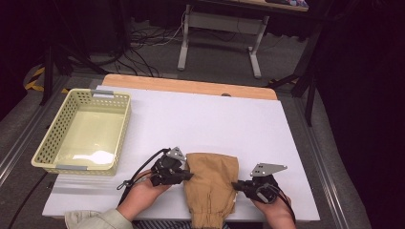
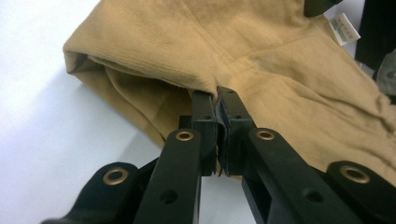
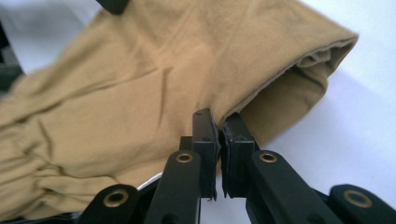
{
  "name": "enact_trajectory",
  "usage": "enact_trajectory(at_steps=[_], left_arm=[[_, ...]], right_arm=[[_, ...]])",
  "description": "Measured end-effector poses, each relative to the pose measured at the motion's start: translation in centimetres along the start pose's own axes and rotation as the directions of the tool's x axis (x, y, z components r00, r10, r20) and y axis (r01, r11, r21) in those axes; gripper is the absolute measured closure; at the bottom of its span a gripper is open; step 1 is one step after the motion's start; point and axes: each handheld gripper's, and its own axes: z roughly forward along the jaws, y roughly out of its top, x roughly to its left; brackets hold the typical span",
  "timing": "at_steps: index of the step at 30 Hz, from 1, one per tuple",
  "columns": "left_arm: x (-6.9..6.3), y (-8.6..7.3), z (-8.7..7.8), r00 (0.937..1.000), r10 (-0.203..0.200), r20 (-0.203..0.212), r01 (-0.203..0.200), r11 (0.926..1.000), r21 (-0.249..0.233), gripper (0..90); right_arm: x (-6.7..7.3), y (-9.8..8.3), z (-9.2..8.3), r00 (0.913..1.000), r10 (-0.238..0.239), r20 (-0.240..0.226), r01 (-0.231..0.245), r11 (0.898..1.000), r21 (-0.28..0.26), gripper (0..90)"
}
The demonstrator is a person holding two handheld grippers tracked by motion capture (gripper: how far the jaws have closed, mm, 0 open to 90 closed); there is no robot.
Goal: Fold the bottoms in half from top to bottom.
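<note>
A tan folded garment (image 1: 212, 183) lies at the near middle of the white table top (image 1: 205, 119), its elastic waist toward the person. My left gripper (image 1: 190, 175) sits at the cloth's left edge. In the left gripper view, the jaws (image 2: 216, 95) are pinched together on that edge of the garment (image 2: 261, 56). My right gripper (image 1: 235, 185) is at the right edge. In the right gripper view, its jaws (image 3: 217, 119) are closed on the top layer of the fabric (image 3: 140, 93). A hand holds each gripper from below.
A pale yellow plastic basket (image 1: 122, 126) stands at the table's left side. A wooden strip (image 1: 191, 86) runs along the far edge. A white care label (image 2: 344, 27) pokes out at the garment's waist end. White surface lies open behind the garment.
</note>
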Motion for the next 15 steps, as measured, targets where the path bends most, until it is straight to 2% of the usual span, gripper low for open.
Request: enact_trajectory(at_steps=[3, 6, 10, 15], left_arm=[[0.1, 0.3, -0.5, 0.9999, -0.006, 0.015, 0.006, 0.9994, -0.034, 86.5], [0.4, 0.7, -1.0, 0.9987, -0.030, 0.041, 0.033, 0.9979, -0.056, 86.3], [0.6, 1.1, -1.3, 0.9990, -0.035, 0.027, 0.036, 0.9965, -0.075, 86.1], [1.3, 1.5, -1.1, 0.9990, -0.045, 0.002, 0.045, 0.9954, -0.085, 85.9]], right_arm=[[-0.3, 0.4, -0.9, 0.9994, 0.024, -0.025, -0.024, 0.999, -0.038, 85.9], [-0.7, 0.9, -1.4, 0.9988, 0.037, -0.031, -0.039, 0.997, -0.059, 85.9], [-1.1, 1.8, -1.9, 0.9985, 0.045, -0.033, -0.047, 0.996, -0.080, 85.9], [-2.0, 3.0, -1.6, 0.9982, 0.054, -0.026, -0.056, 0.996, -0.074, 85.9]])
